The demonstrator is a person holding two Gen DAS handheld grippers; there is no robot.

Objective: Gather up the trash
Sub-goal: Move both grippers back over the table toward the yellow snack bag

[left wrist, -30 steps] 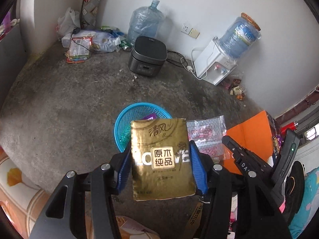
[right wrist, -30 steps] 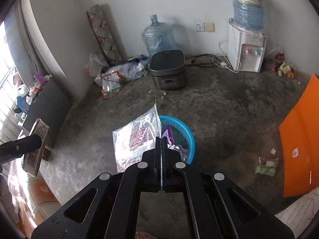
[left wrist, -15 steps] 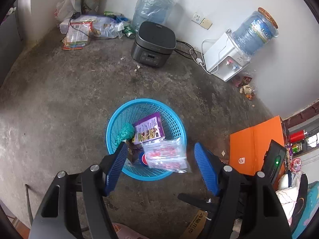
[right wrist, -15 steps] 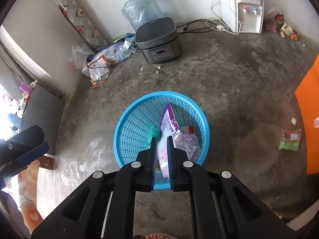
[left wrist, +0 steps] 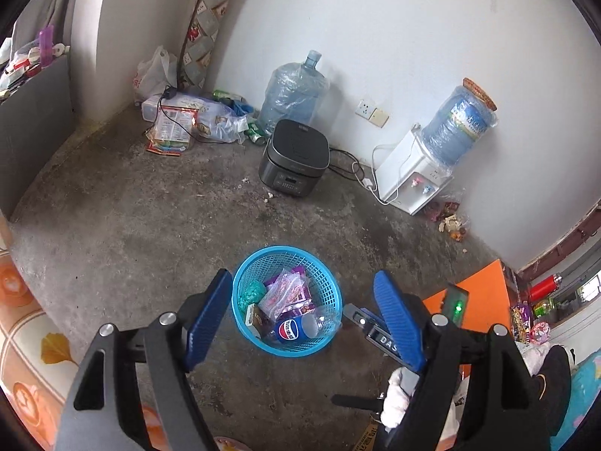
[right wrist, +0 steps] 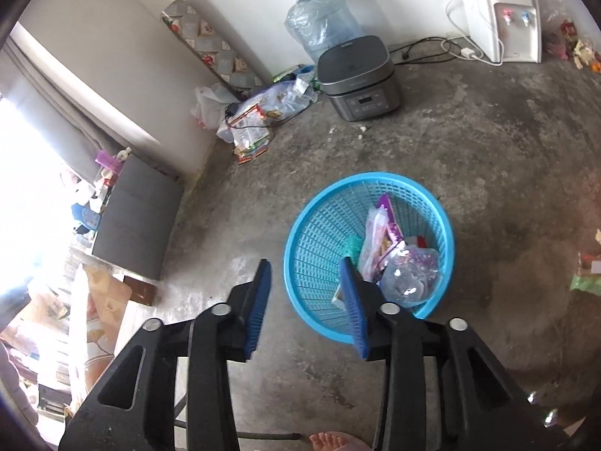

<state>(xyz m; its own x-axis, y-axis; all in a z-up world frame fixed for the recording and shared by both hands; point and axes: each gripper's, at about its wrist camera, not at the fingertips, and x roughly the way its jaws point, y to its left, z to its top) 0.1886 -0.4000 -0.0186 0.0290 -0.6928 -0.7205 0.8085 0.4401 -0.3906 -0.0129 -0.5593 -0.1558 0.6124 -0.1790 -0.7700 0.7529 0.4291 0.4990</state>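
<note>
- Above the concrete floor [left wrist: 157, 225], the left gripper [left wrist: 300, 300] has its blue pads spreading apart with nothing pinched between them.
- Below it, the blue basket [left wrist: 240, 282] holds a clear plastic bag [left wrist: 283, 293], a purple packet [left wrist: 298, 271] and a cola bottle [left wrist: 300, 327].
- Further right, the right gripper [right wrist: 305, 285] is also parting its pads, empty, one finger [right wrist: 353, 308] over the basket's near rim.
- Behind stand a rice cooker [left wrist: 295, 158] and a water dispenser [left wrist: 413, 176].
</note>
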